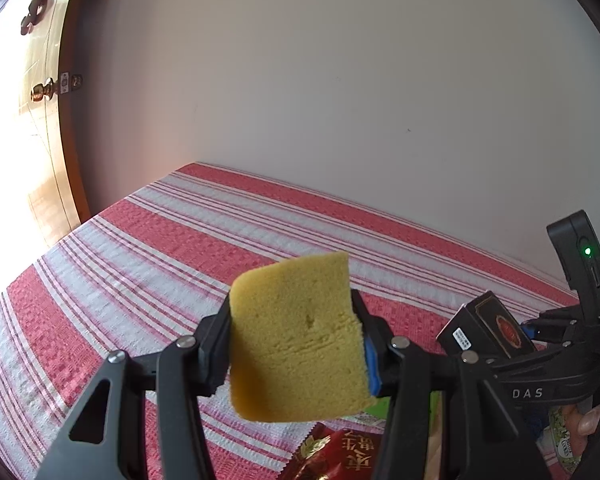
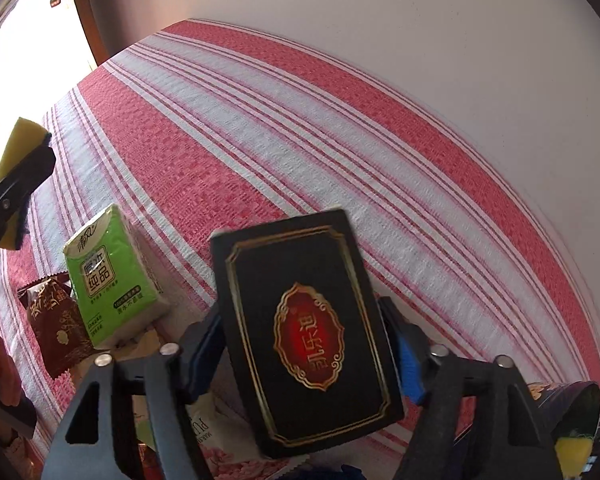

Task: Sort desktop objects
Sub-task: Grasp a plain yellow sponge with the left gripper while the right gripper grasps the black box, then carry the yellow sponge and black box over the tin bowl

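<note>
Progress check on the sorting job: both of my grippers are loaded and up off the table at once. Left gripper (image 1: pixel 296 344) is clamped on the yellow sponge (image 1: pixel 296 336), squeezing it edge to edge so it bows a little between the pads, held above the striped tablecloth (image 1: pixel 180 248). Right gripper (image 2: pixel 304 344) is pinching the black box (image 2: pixel 304 332) with the gold border and red emblem by its long sides, also lifted clear of the cloth. So I'd call that two items picked but neither put anywhere yet. Plenty left too: the green tissue pack (image 2: pixel 112 276) and the dark red snack packet (image 2: pixel 58 320) are still bunched together near the front edge, touching each other, with more wrappers half hidden under my grippers. The far stretch of cloth looks like where stuff could go, but I see no bins, so honestly I'm guessing we're early on.
</note>
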`<move>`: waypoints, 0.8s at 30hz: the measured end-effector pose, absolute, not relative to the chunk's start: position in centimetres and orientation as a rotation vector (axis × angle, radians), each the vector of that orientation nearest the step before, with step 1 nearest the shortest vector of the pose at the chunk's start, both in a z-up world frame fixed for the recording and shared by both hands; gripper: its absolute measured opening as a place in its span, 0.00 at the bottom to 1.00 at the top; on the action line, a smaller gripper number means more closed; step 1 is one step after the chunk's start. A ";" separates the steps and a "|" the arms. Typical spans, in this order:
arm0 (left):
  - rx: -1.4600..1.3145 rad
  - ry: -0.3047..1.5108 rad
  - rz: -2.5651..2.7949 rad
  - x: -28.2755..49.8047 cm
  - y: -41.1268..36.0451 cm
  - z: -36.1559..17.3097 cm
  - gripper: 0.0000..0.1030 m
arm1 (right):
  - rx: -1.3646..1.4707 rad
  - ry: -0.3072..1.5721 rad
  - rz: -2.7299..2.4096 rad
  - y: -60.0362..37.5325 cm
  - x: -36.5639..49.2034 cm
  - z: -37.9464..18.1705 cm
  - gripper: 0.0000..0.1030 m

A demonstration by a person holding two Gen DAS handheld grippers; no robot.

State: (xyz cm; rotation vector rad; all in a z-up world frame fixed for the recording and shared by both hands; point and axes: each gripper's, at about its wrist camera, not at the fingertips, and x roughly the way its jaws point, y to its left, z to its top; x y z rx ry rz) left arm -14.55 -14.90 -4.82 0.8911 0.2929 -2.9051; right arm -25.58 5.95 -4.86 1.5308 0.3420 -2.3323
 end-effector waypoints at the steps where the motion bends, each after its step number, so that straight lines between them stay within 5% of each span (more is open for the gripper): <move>1: 0.889 0.289 -2.905 -14.5 -14.8 -4.7 0.50 | 1.531 0.320 -2.350 6.3 -25.4 -4.8 0.57; 10: 0.847 0.209 -2.937 -13.9 -13.6 -4.5 0.50 | 1.110 -0.038 -2.648 10.3 -18.4 0.2 0.57; 24: 0.603 -0.051 -3.179 -7.2 -4.7 -1.2 0.50 | 0.348 0.057 -3.095 16.0 -1.7 4.3 0.57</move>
